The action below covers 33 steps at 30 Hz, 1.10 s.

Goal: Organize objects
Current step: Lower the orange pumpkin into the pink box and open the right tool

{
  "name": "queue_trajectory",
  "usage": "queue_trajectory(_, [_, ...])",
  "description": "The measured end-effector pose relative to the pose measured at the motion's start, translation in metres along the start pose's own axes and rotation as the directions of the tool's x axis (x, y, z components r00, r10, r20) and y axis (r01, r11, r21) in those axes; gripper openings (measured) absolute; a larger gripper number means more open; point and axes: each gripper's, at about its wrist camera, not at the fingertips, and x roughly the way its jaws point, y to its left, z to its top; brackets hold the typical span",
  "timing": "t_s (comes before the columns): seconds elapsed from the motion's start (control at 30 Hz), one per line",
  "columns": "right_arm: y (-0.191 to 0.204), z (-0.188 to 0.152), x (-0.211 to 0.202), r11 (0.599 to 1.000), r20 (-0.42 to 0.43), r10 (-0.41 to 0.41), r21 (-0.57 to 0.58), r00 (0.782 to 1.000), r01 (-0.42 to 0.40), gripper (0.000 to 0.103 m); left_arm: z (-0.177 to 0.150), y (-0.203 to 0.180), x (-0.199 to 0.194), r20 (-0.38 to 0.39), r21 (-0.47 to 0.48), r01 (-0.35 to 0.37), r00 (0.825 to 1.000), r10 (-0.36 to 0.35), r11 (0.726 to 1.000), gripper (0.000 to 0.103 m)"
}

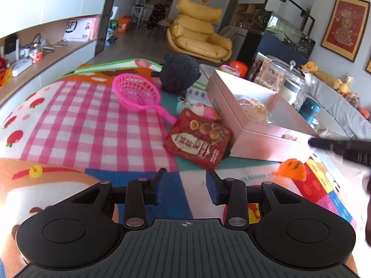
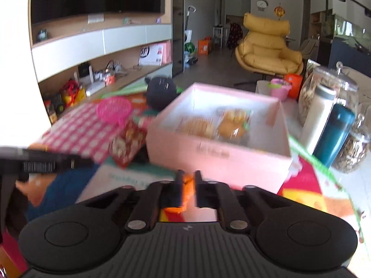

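Note:
An open pink box [image 1: 250, 136] sits on a colourful play mat [image 1: 76, 120] and holds wrapped snacks [image 2: 231, 122]. A red snack packet [image 1: 197, 139] leans on the box's left side. A pink toy net [image 1: 136, 92] and a black plush [image 1: 180, 71] lie behind it. My left gripper [image 1: 185, 185] is open and empty, low over the mat before the packet. My right gripper [image 2: 187, 185] is shut on a small orange toy [image 2: 186, 183], just in front of the box [image 2: 220, 153]. The toy [image 1: 292, 166] also shows in the left wrist view.
Glass jars [image 2: 329, 92], a white bottle [image 2: 320, 113] and a teal flask [image 2: 334, 134] stand right of the box. A yellow armchair [image 1: 199, 34] is behind. Wall shelves [image 1: 46, 46] run along the left. A grey sofa [image 1: 336, 97] with plush toys is at right.

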Motion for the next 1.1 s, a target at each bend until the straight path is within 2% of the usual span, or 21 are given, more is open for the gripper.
queue_trajectory(0.1, [-0.010,0.025,0.004,0.999,0.044,-0.048,0.013,0.998,0.047,0.007,-0.002,0.000,-0.002,0.001,-0.001,0.006,1.000,-0.006,1.000,0.040])
queue_trajectory(0.13, [-0.012,0.028,0.005,0.999,0.042,-0.039,0.006,0.998,0.039,0.008,-0.003,0.001,-0.002,0.001,-0.005,0.008,1.000,-0.008,1.000,0.040])
queue_trajectory(0.17, [-0.013,0.029,0.005,1.000,0.039,-0.029,-0.008,0.999,0.029,0.015,-0.004,0.002,-0.004,0.000,-0.008,0.010,1.000,-0.010,1.000,0.040])
queue_trajectory(0.23, [-0.010,0.021,0.007,0.998,0.035,-0.039,-0.045,0.999,0.041,0.047,-0.004,0.002,-0.006,0.000,-0.011,0.012,1.000,-0.012,1.000,0.040])
queue_trajectory(0.27, [-0.007,0.013,0.008,0.997,0.028,-0.046,-0.059,0.999,0.047,0.076,-0.005,0.002,-0.007,0.000,-0.010,0.013,1.000,-0.013,1.000,0.040])
queue_trajectory(0.3, [-0.005,0.004,0.010,0.996,0.015,-0.042,-0.073,0.999,0.043,0.086,-0.005,0.002,-0.008,0.000,-0.007,0.019,1.000,-0.019,1.000,0.040])
queue_trajectory(0.43, [0.003,-0.030,0.025,0.995,-0.095,-0.003,-0.097,0.995,-0.006,0.086,-0.002,-0.007,-0.008,0.000,0.006,0.058,0.998,-0.058,0.998,0.040])
queue_trajectory(0.57, [0.012,-0.048,0.042,0.994,-0.151,0.018,-0.107,0.988,-0.034,0.085,-0.003,-0.021,-0.006,-0.014,0.029,0.096,0.995,-0.096,0.995,0.040])
queue_trajectory(0.6, [0.013,-0.049,0.046,0.994,-0.164,0.024,-0.102,0.986,-0.041,0.073,-0.004,-0.024,-0.006,-0.020,0.037,0.103,0.995,-0.102,0.994,0.040])
queue_trajectory(0.63, [0.013,-0.049,0.046,0.994,-0.166,0.047,-0.085,0.985,-0.061,0.066,-0.005,-0.026,-0.006,-0.025,0.043,0.106,0.994,-0.105,0.993,0.040])
queue_trajectory(0.67, [0.013,-0.047,0.045,0.995,-0.168,0.060,-0.073,0.984,-0.073,0.053,-0.005,-0.027,-0.007,-0.028,0.047,0.107,0.994,-0.105,0.993,0.040])
queue_trajectory(0.7, [0.015,-0.045,0.044,0.994,-0.168,0.060,-0.076,0.984,-0.073,0.054,-0.006,-0.027,-0.007,-0.030,0.048,0.104,0.994,-0.103,0.993,0.040])
queue_trajectory(0.8, [0.017,-0.034,0.027,0.993,-0.113,0.063,-0.091,0.992,-0.074,0.054,-0.008,-0.025,-0.007,-0.032,0.040,0.094,0.995,-0.092,0.995,0.040])
queue_trajectory(0.87, [0.015,-0.016,0.014,0.993,-0.046,0.054,-0.102,0.997,-0.058,0.054,-0.008,-0.023,-0.005,-0.035,0.033,0.087,0.996,-0.086,0.996,0.040])
queue_trajectory(0.93, [0.008,0.006,0.005,0.995,0.037,0.007,-0.102,0.999,-0.003,0.054,-0.008,-0.022,-0.004,-0.041,0.028,0.082,0.996,-0.081,0.996,0.040])
queue_trajectory(1.03, [-0.014,0.038,0.004,0.994,0.155,-0.095,-0.045,0.983,0.103,0.054,-0.010,-0.021,-0.002,-0.050,0.013,0.072,0.996,-0.071,0.997,0.040])
queue_trajectory(1.07, [-0.023,0.045,0.009,0.991,0.170,-0.126,-0.010,0.977,0.130,0.059,-0.011,-0.019,-0.002,-0.053,0.003,0.065,0.997,-0.065,0.998,0.040])
queue_trajectory(1.1, [-0.030,0.050,0.015,0.989,0.162,-0.150,0.016,0.975,0.150,0.077,-0.011,-0.018,-0.002,-0.054,-0.007,0.056,0.997,-0.057,0.998,0.040])
